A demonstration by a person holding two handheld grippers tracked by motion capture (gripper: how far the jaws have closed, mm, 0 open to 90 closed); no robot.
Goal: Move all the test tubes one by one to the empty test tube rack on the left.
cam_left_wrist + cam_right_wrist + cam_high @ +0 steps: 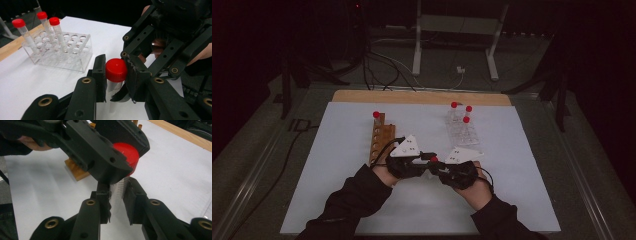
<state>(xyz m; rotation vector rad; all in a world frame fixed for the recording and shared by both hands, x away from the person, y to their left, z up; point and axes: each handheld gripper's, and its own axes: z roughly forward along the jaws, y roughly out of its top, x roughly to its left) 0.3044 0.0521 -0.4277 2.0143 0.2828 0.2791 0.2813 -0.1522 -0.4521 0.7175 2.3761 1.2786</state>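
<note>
From my remote seat I see a dim room — grey floor [257, 145] strewn with black cables [377, 75], a white metal stand [457, 35] behind the table [422, 97].

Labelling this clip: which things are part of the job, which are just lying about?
In the job:
- red-capped tube
- left gripper, shut on its cap
- right gripper, shut on its body

Lying about:
- clear rack with three tubes
- wooden rack with one tube
- cables on the floor

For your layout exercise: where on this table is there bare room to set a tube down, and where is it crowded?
Bare: the white mat left of the wooden rack, and right of the clear rack. Crowded: the centre, where left gripper and right gripper clamp one tube.
</note>
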